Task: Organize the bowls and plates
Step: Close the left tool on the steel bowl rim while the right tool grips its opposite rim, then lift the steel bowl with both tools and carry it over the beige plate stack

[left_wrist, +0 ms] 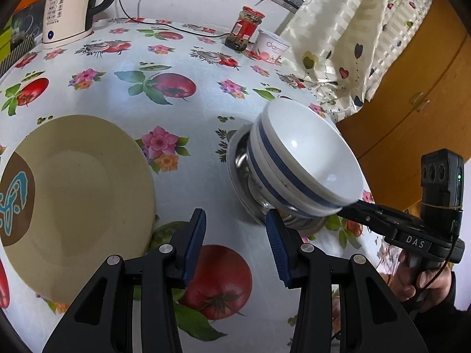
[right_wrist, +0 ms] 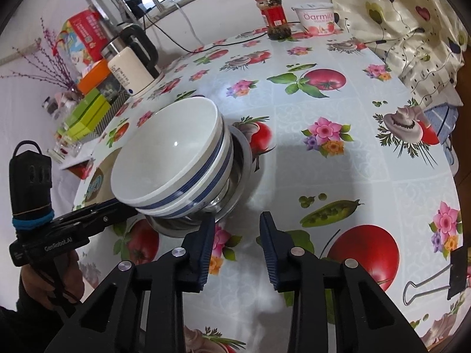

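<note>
Left wrist view: stacked blue-banded ceramic bowls nested in steel bowl, near tabletop right edge; beige plate toward left edge. Rigid, glazed, slippery, chippable; pinch rim. Left gripper wide, empty; right gripper likewise.

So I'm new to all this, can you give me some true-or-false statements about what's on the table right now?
1. The white bowls sit stacked in a metal bowl. True.
2. The beige plate is under that stack. False: it lies apart, beside it.
3. Both grippers' jaws are empty. True: left gripper and right gripper are open.
4. The red-lidded jar lies on its side. False: it stands upright.
5. The kettle stands on the tablecloth. True.
</note>
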`<state>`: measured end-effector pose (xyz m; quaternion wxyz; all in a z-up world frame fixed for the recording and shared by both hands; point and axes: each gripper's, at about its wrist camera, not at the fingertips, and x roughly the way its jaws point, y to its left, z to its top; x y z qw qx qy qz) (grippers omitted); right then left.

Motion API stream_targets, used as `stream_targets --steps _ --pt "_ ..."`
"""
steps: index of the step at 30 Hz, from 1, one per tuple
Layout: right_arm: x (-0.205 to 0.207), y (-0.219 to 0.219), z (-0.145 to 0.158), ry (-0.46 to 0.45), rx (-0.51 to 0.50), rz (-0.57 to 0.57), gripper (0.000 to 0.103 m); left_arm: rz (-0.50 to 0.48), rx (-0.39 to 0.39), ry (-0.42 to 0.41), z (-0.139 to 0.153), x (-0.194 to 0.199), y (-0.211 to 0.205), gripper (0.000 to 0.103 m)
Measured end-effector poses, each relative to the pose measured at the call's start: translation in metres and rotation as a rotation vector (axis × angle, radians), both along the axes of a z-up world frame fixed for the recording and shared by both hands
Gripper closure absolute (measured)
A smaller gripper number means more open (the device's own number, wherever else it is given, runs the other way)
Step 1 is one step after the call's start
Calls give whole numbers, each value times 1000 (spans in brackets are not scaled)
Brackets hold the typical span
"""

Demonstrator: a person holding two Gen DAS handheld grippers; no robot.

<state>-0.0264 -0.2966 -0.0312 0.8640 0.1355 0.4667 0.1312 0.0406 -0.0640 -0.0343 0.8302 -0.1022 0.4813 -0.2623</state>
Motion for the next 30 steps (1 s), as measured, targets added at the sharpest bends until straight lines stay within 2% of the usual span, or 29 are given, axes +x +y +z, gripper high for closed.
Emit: stream_targets --steps 2,4,9,14,22,30 --pt "3 -2 -1 6 15 -2 76 7 -10 8 -1 4 2 59" --pt "7 -5 -3 14 38 -6 77 11 -26 23 -4 7 3 66" --pt "14 -11 -7 33 104 -15 80 13 -76 57 -7 15 6 72" --pt "22 -16 -11 60 163 -27 83 19 -125 101 -11 22 7 75" --pt "31 -20 -12 96 219 -51 91 27 -201 157 -13 31 8 91" --pt "33 -22 -14 111 253 -55 91 42 -299 230 -24 36 15 91"
